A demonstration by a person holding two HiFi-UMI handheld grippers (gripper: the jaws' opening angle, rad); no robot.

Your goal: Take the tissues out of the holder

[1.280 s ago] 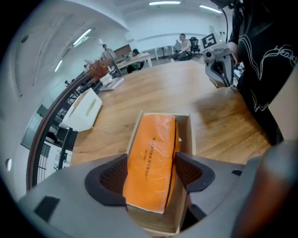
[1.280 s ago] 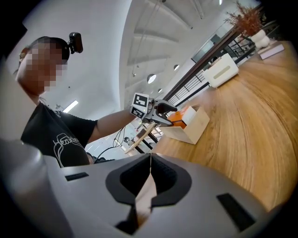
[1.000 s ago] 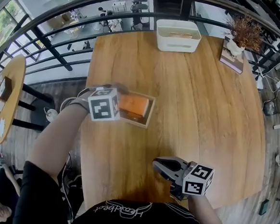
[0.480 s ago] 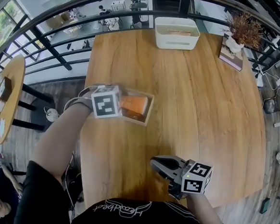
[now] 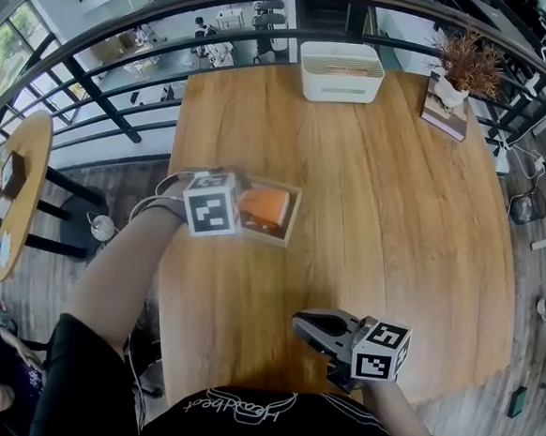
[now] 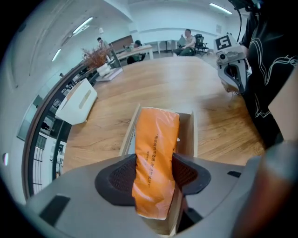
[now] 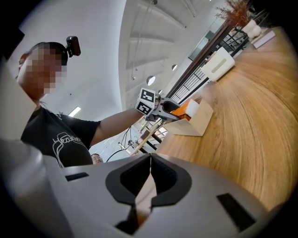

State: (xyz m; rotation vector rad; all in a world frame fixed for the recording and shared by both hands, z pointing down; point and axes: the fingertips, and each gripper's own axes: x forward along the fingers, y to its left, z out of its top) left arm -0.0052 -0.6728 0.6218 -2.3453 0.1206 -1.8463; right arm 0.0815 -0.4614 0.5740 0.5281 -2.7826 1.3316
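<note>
One orange tissue pack (image 6: pixel 156 158) sits in its holder (image 6: pixel 187 135) — left gripper (image 6: pixel 153 174) closing on it, right gripper (image 7: pixel 150 175) shut, empty — lift-out remains.

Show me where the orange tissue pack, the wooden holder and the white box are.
tissue pack (image 6: pixel 156 153): left gripper view, middle of the orange wrapper.
holder (image 6: pixel 189 133): left gripper view, its right wall.
white box (image 5: pixel 341 84): head view, its front wall.
</note>
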